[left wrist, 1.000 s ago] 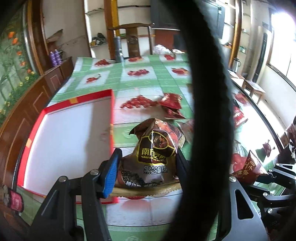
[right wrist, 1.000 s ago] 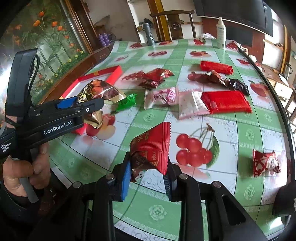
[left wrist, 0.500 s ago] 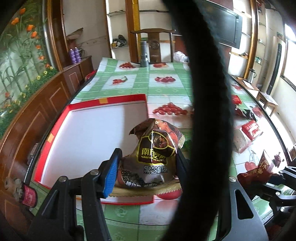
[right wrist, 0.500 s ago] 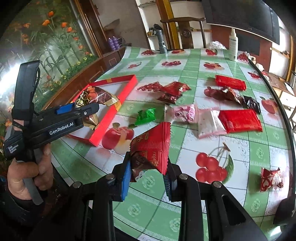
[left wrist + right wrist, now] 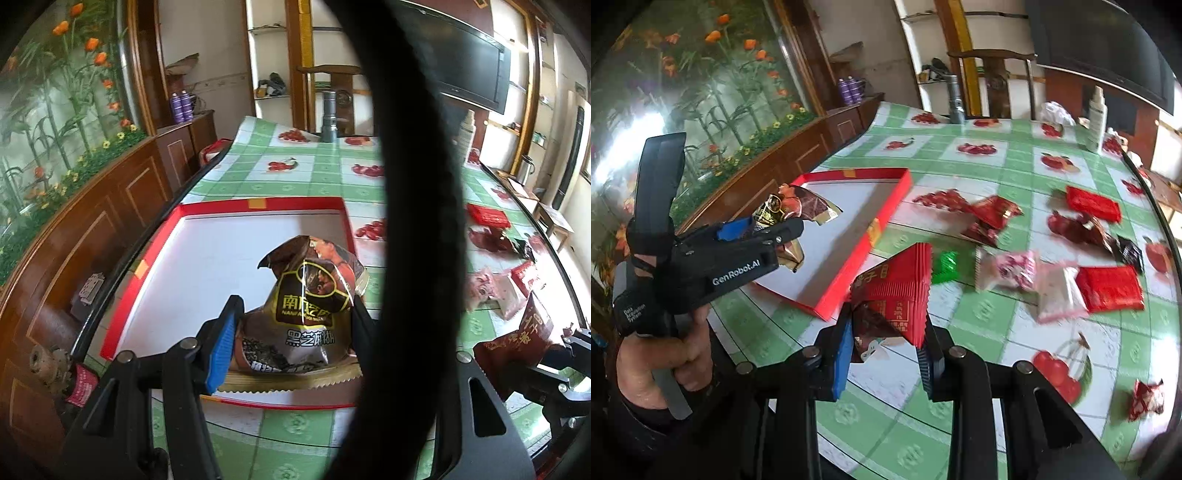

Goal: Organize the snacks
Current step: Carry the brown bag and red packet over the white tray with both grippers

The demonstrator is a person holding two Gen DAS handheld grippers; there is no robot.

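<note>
Brown sesame-snack bag (image 5: 306, 314), clenched in the left tool (image 5: 291, 332) above the red tray's (image 5: 258, 202) near edge, is best carried further inward before release, while the red packet (image 5: 897, 291) is kept gripped by the right tool (image 5: 886, 354) over the desk (image 5: 997, 317).

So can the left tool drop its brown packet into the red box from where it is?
Probably yes. The left tool grips the brown packet over the red box, whose white floor looks bare, with nothing seen between them. The right tool, holding a red packet, is off to the side.
</note>
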